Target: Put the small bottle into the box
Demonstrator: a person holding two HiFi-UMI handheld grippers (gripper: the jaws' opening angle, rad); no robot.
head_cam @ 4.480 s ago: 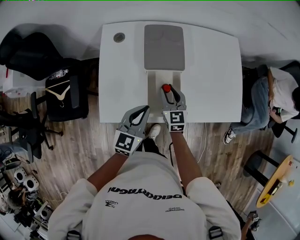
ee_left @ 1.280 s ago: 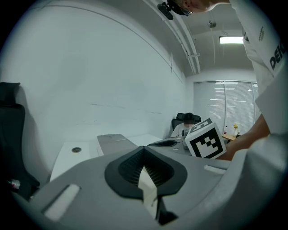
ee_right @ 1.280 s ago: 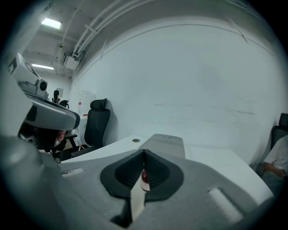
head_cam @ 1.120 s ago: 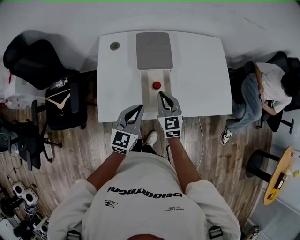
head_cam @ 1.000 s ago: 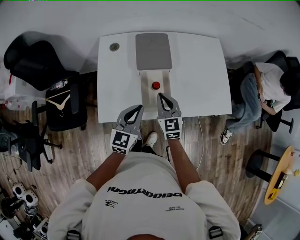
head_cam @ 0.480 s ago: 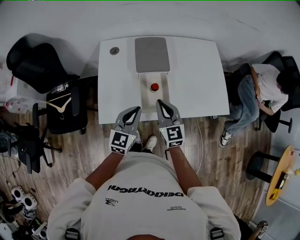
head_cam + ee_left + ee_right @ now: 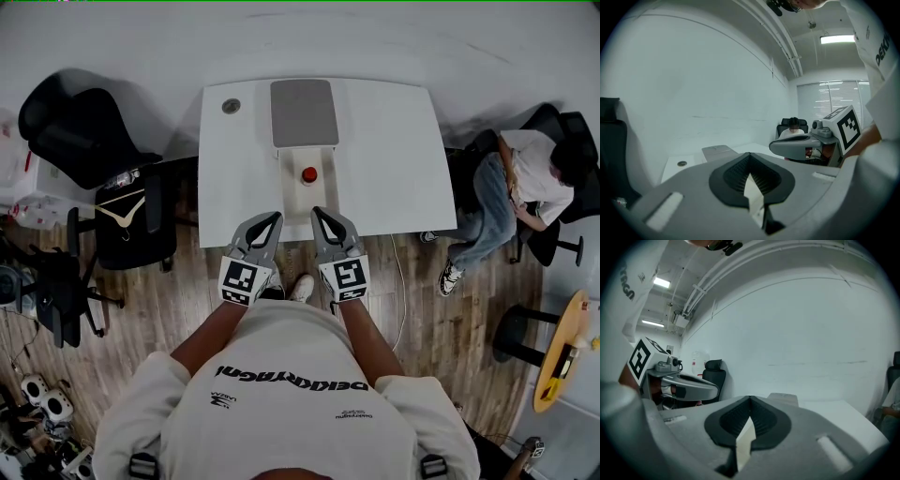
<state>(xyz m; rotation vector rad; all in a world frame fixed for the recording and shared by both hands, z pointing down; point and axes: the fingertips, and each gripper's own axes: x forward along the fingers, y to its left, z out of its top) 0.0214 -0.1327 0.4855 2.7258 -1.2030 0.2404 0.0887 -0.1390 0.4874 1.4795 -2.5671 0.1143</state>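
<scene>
At the worktop's [image 7: 394,159] near edge, the left gripper [image 7: 274,217] and right gripper [image 7: 318,212] hover, jaws together and empty; bumping the box [image 7: 289,187] could topple the small bottle [image 7: 308,175] inside.

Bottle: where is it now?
In the head view, the bottle sits inside the open box on the table, just beyond the shut right gripper.
</scene>
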